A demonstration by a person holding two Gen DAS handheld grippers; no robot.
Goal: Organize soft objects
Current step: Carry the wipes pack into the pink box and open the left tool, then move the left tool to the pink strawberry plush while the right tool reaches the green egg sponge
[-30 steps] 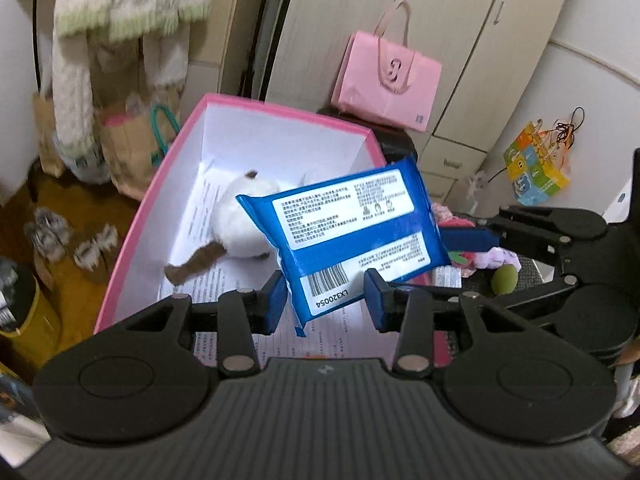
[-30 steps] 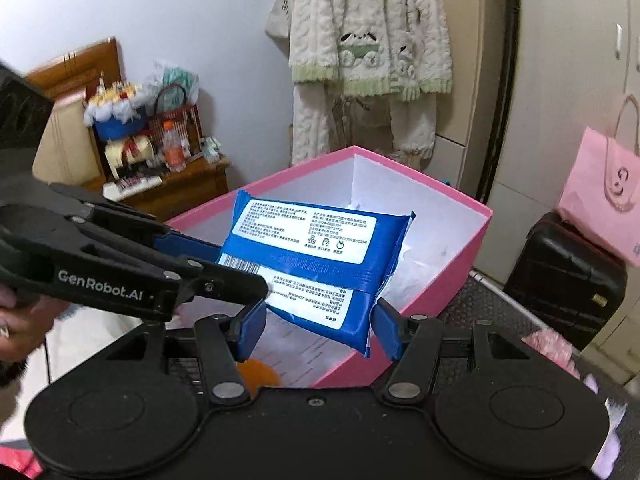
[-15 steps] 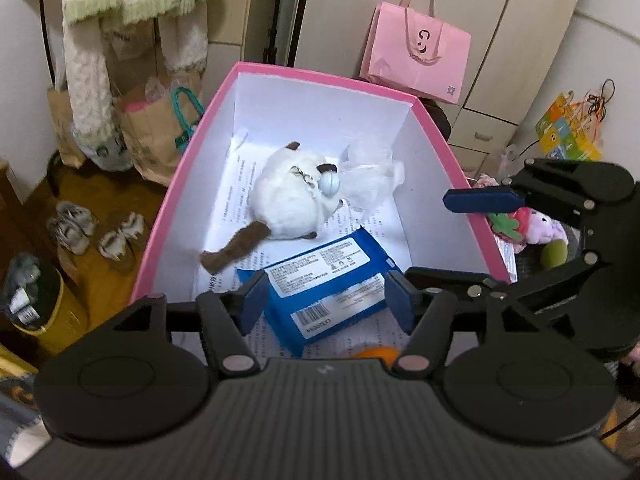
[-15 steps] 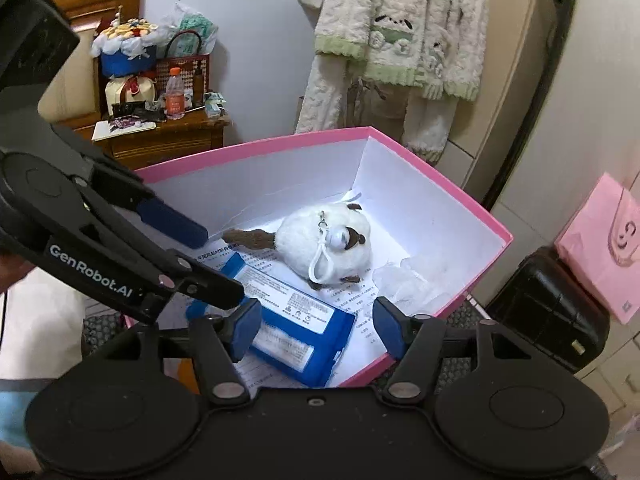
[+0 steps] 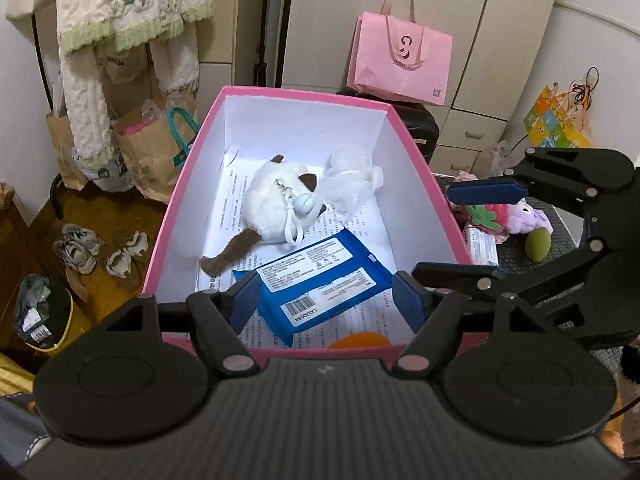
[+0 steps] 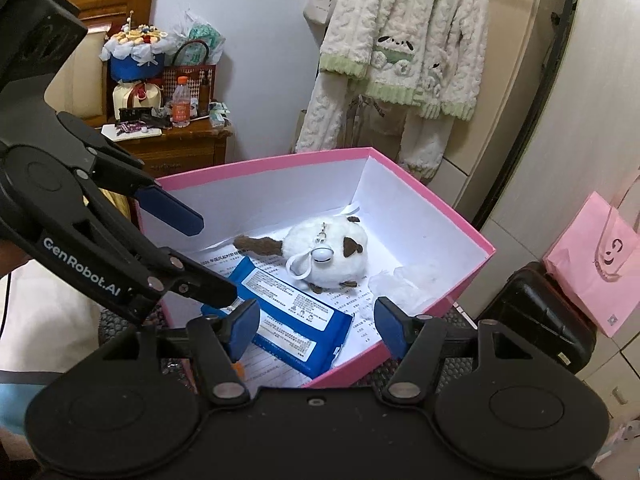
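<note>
Left gripper (image 5: 325, 300): fingers parted, nothing between the pads; they have just been opening. The pack lies below and beyond them, not touched. Right gripper (image 6: 315, 326): fingers also apart and empty, with no sign of contact.

Blue pack (image 5: 322, 282) lies flat on the printed paper lining the box floor, near end of the box, label and barcode up. Long axis runs slantwise across the box, low corner toward the left gripper, high corner toward the right wall. Just beyond it sits the plush (image 5: 280, 204), white with brown tail; its tail tip is close beside the pack's corner, touching or not I cannot tell. A crumpled clear wrapper (image 5: 352, 182) lies at the plush's far side.

Pink box (image 5: 168, 216): open top, white inside. An orange thing (image 5: 360, 340) shows at the near wall, mostly hidden.

Remaining soft items lie outside, past the right wall of the box on the dark bench: a strawberry plush (image 5: 486, 214), a purple plush (image 5: 528, 220), a green lump (image 5: 538, 244), a flat packet (image 5: 484, 240). In the left view the right gripper (image 5: 486, 194) hangs directly over that cluster, so the right hand is the nearer. Judgement: pack is delivered; next pick falls to the right hand, reaching down and away from the box.
</note>
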